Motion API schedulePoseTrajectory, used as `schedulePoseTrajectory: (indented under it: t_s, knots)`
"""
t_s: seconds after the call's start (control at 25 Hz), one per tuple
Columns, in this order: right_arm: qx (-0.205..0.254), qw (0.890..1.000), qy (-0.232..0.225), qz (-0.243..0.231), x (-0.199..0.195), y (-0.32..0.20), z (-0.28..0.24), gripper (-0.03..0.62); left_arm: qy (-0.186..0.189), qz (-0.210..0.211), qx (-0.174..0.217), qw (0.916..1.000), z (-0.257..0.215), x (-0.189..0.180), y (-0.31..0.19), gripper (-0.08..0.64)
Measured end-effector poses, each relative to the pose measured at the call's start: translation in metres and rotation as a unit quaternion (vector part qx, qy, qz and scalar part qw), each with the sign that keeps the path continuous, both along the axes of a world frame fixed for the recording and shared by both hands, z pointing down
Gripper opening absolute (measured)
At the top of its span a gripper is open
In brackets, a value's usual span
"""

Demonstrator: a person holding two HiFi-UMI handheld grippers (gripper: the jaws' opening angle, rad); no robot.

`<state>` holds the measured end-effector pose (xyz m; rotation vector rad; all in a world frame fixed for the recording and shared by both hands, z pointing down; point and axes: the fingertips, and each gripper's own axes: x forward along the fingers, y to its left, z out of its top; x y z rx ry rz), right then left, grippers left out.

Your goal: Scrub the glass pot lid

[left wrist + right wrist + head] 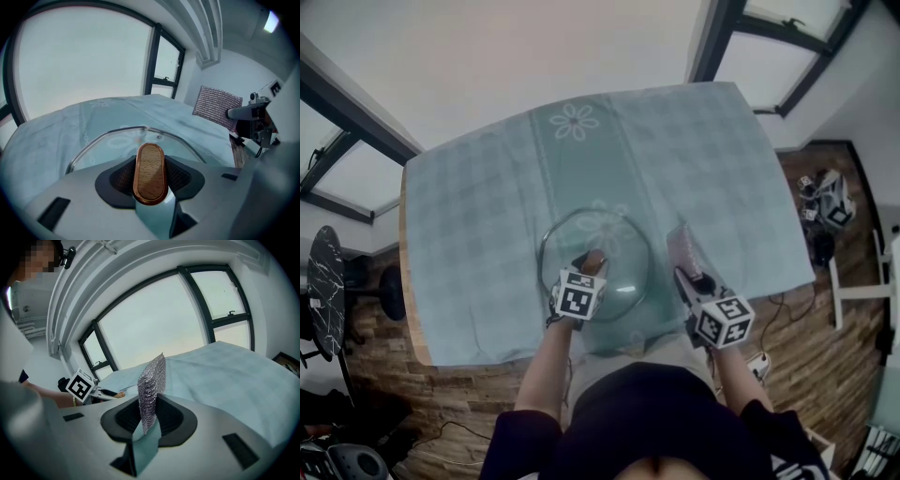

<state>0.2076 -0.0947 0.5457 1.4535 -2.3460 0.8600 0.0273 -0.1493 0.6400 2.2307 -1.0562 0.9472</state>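
Observation:
A round glass pot lid with a metal rim lies on the pale blue tablecloth. Its oval wooden handle stands between the pads of my left gripper, which is shut on it. In the left gripper view the lid's rim curves out beyond the jaws. My right gripper is shut on a silvery mesh scrubbing pad, which stands on edge between its pads. In the head view that pad hangs just right of the lid.
The table's front edge runs close to the person's body. A wooden floor with cables and small devices lies to the right. Large windows stand beyond the table's far side.

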Motion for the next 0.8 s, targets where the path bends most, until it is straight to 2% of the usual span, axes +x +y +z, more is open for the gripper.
schedulePoseTrajectory:
  t_s: [0.24, 0.36, 0.44, 0.8]
  knots:
    - [0.009, 1.0, -0.003, -0.017, -0.019, 0.003, -0.005, 0.08, 0.013, -0.007, 0.004, 0.9999, 0.0, 0.003, 0.001, 0.172]
    - [0.011, 1.0, -0.007, -0.026, -0.03, 0.008, -0.009, 0.08, 0.016, -0.003, 0.006, 0.9998, -0.003, 0.005, 0.007, 0.257]
    - [0.014, 0.999, -0.007, -0.033, -0.038, 0.011, -0.011, 0.08, 0.013, -0.009, 0.009, 0.9998, -0.004, 0.001, 0.009, 0.268]
    - [0.02, 0.997, -0.015, -0.068, -0.073, 0.023, -0.017, 0.08, 0.058, -0.071, 0.025, 0.9955, -0.033, -0.028, 0.024, 0.276]
